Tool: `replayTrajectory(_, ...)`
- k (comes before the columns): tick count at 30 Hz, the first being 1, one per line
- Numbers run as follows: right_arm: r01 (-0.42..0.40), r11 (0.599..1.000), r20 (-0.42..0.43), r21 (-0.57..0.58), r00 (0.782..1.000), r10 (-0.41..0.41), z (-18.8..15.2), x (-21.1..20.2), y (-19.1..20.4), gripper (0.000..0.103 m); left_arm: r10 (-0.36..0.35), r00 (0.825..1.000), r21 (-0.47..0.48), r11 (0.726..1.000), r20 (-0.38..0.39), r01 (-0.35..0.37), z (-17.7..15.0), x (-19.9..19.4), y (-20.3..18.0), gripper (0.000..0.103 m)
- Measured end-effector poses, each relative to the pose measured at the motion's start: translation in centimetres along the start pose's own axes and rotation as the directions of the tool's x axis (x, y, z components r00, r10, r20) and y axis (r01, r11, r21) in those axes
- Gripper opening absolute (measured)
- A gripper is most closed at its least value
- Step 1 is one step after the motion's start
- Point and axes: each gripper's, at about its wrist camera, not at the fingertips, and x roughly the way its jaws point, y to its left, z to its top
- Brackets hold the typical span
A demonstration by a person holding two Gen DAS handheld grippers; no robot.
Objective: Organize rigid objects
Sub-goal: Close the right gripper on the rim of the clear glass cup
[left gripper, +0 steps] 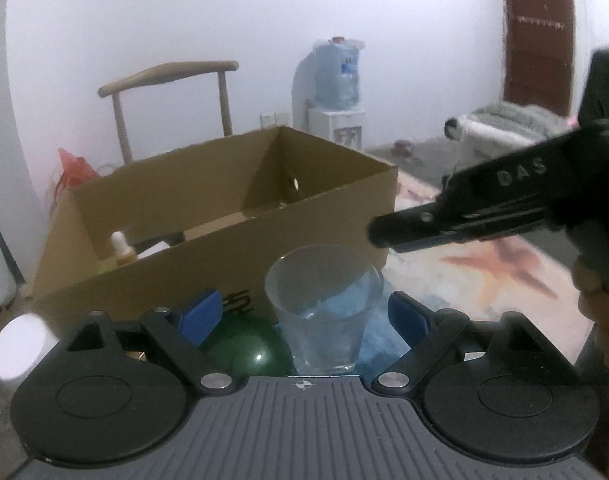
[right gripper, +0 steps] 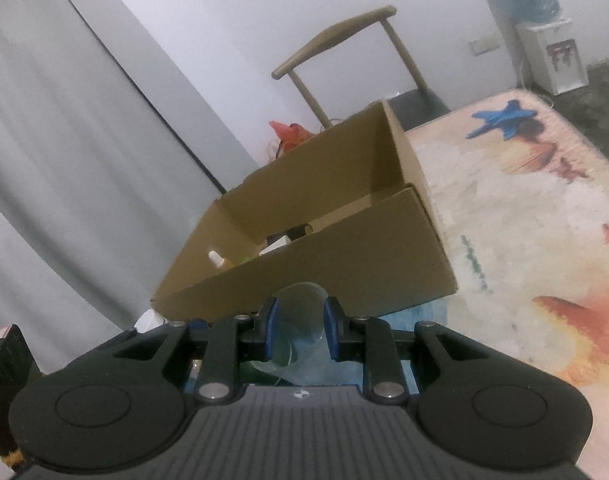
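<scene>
A clear drinking glass (left gripper: 324,312) stands upright on the patterned mat, just in front of an open cardboard box (left gripper: 208,248). My left gripper (left gripper: 304,312) is open wide, with the glass between its blue pads (left gripper: 200,314) and neither pad pressing on it. A dark green ball (left gripper: 248,350) lies to the left of the glass. My right gripper (left gripper: 378,236) reaches in from the right, its tip just above the glass rim. In the right wrist view its fingers (right gripper: 300,320) stand a narrow gap apart, holding nothing, and the glass (right gripper: 300,296) shows beyond them.
The box (right gripper: 344,268) holds a small white-capped bottle (left gripper: 120,250) and other items. Behind it are a wooden chair (left gripper: 164,80), a red bag (left gripper: 74,168) and a water dispenser (left gripper: 338,96). A white round object (left gripper: 20,346) lies at far left. A grey curtain (right gripper: 64,160) hangs at left.
</scene>
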Motion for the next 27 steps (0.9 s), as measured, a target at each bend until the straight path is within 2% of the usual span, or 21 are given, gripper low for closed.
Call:
replayTrajectory(5,-0.013,1.0,-0.01,0.007,1.0,0.013,-0.3,1.3,-0.4,0.026,0.031,0.999,0.051,0.998,-0.02,-0.03,-0.2,1.3,-1.1,0.09)
replayTrajectory(9,-0.007,1.0,-0.005,0.0,1.0,0.007,-0.3,1.6,-0.5,0.025,0.017,0.999,0.024,1.0,-0.048,-0.016,0.0,1.9,-1.0,0.083)
replayTrajectory(13,-0.008,1.0,-0.025,0.012,1.0,0.009,-0.5,2.0,-0.9,0.026,-0.001,0.998,0.016,1.0,-0.058,0.002,0.0,2.3,-1.3,0.083)
replayTrajectory(18,-0.009,1.0,-0.03,0.011,1.0,0.009,-0.8,2.2,-1.2,0.024,0.018,0.998,0.019,1.0,-0.057,-0.017,0.0,2.5,-1.7,0.084)
replayTrajectory(27,0.015,1.0,-0.02,0.014,1.0,-0.015,-1.2,0.9,-1.4,0.024,-0.04,0.998,0.014,0.999,-0.053,0.041,-0.3,1.6,-2.4,0.084)
